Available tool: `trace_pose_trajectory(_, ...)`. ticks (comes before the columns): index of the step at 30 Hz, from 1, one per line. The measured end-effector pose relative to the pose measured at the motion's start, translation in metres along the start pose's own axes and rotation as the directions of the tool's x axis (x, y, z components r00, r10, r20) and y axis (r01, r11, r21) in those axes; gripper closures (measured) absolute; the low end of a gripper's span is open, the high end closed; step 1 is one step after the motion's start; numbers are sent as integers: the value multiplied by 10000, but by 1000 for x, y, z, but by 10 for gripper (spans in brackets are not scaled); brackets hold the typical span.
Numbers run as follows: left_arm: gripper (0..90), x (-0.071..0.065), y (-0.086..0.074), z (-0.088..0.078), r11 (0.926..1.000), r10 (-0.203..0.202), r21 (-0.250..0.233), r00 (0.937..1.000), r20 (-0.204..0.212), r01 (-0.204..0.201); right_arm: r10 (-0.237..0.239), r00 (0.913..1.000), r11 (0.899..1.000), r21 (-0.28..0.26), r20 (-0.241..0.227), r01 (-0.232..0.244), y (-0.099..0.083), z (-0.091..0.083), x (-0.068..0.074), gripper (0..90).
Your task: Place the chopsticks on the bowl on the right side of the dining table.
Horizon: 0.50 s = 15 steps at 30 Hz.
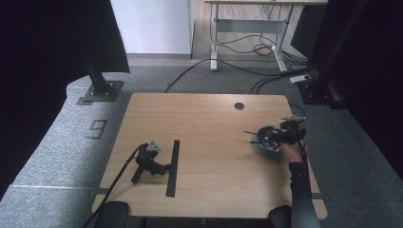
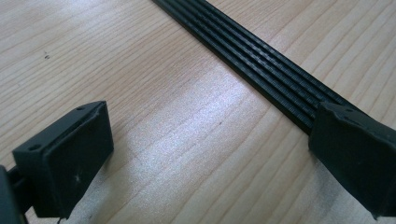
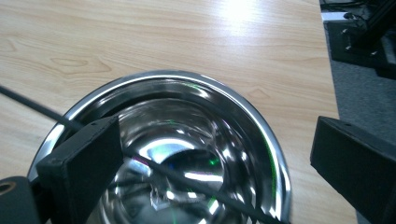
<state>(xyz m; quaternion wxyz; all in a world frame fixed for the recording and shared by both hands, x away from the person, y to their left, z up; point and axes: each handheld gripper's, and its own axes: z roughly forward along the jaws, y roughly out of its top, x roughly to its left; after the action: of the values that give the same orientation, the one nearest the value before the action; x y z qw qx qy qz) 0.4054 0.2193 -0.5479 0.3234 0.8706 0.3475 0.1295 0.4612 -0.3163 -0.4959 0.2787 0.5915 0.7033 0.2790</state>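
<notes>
One thin black rod (image 3: 187, 179) already lies in the shiny steel bowl (image 3: 261, 126) beneath the unclenched, empty right gripper (image 3: 210, 154), while the flat ribbed black strip (image 2: 261, 70) waits by the idle, spread left gripper (image 2: 205, 154).

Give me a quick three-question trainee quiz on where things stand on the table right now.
1. True or false: the right claw stands open over the steel bowl.
2. What lies across the bowl? A) thin black rod B) spoon C) cloth
3. Which claw has the black ribbed strip at its jaw?

Key: 1 true; 2 A; 3 the left claw, open on the table.
</notes>
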Motion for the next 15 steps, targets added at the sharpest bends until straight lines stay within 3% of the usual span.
trace_pose_trajectory(4,0,0,0,0,10000,-13,2,10000,3,13,21,9998,9999,-166,213,-18,7,8,8,19)
trace_pose_trajectory(8,0,0,0,0,10000,-9,0,10000,3,9,-167,9990,9995,272,406,156,10,16,11,19)
trace_pose_trajectory(15,0,0,0,0,10000,-10,1,10000,3,10,-415,9989,9979,515,239,402,6,18,14,18)
